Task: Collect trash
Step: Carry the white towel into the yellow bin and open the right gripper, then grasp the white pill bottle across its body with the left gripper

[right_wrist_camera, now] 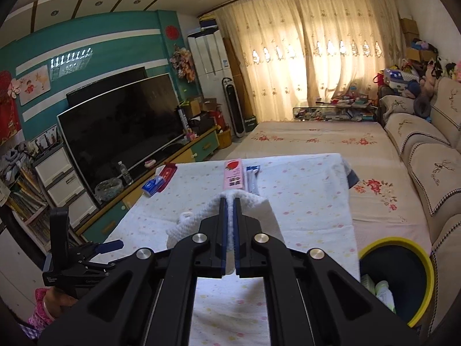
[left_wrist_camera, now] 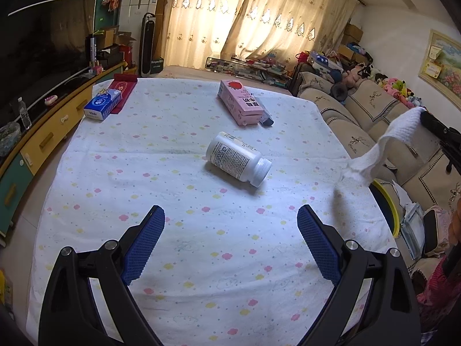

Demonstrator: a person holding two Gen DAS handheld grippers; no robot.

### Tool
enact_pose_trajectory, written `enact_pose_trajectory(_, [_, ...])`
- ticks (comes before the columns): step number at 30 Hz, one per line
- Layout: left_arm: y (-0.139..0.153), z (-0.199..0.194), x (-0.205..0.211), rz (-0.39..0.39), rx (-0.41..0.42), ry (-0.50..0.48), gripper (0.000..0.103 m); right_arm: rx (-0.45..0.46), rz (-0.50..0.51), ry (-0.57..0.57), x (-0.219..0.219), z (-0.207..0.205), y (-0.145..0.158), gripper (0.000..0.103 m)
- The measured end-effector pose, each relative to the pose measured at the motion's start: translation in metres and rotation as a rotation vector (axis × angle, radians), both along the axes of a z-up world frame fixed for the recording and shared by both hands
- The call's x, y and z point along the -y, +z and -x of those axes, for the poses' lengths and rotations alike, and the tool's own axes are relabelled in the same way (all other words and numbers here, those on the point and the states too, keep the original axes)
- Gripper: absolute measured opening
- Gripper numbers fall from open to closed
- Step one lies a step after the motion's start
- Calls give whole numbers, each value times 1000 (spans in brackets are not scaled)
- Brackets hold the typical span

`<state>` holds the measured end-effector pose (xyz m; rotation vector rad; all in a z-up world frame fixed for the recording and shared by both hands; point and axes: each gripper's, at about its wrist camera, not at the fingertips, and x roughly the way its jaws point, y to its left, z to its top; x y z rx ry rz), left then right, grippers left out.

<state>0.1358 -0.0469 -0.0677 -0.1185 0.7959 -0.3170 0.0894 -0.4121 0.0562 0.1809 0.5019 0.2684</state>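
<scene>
Large dark television [right_wrist_camera: 124, 127] on a yellow-and-teal cabinet [left_wrist_camera: 43, 141] along the left wall, clear water bottle [left_wrist_camera: 24, 114] upright on it. Closed cream curtains [right_wrist_camera: 311, 49] glowing with daylight. Beige sofa [left_wrist_camera: 371, 121] at right, plush toys [left_wrist_camera: 394, 88] heaped on its backrest.

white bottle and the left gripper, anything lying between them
Nothing: only bare flowered cloth lies between the white bottle and the open left gripper, in the left wrist view.
</scene>
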Motion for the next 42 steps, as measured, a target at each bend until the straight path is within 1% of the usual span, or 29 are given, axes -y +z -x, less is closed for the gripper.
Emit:
enact_pose_trajectory(4, [-4,-2,3,-5,-7,-7,92,18,7,-87,28,7,5,4])
enact_pose_trajectory(7, [-4,-3,6,-7,-7,-13,92,16,21,-164,52,11,5,4])
enact_pose_trajectory(13, [-5,-5,14,-16,-11,-26,92,-19,49,-336,104,16,-10,4])
enact_pose_trajectory(16, [-5,-7,20,-24,-13,-34,92,-51,49,-408,128,14,-24,5])
enact_pose_trajectory(20, [-5,-8,28,-34,-12,-47,92,-111,48,-501,157,7,-50,6])
enact_pose_trajectory(23, [-5,-10,34,-45,-13,-57,92,-181,44,-562,176,-1,-74,6])
enact_pose_trajectory(24, [-5,-10,36,-49,-13,-60,92,-202,49,-580,180,-4,-81,9])
enact_pose_trajectory(26, [-6,-12,39,-59,-14,-66,92,-227,40,-596,186,-7,-93,30])
enact_pose_trajectory(27, [-7,-14,41,-63,-15,-68,92,-237,37,-595,186,-8,-97,33])
enact_pose_trajectory(33, [-13,-27,51,-105,-26,-100,92,-257,38,-569,179,-15,-109,34])
enact_pose_trajectory(37, [-17,-42,55,-140,-25,-133,92,-268,46,-544,168,-17,-108,34])
enact_pose_trajectory(42, [-20,-67,59,-199,-1,-195,93,-278,53,-521,159,-22,-111,34])
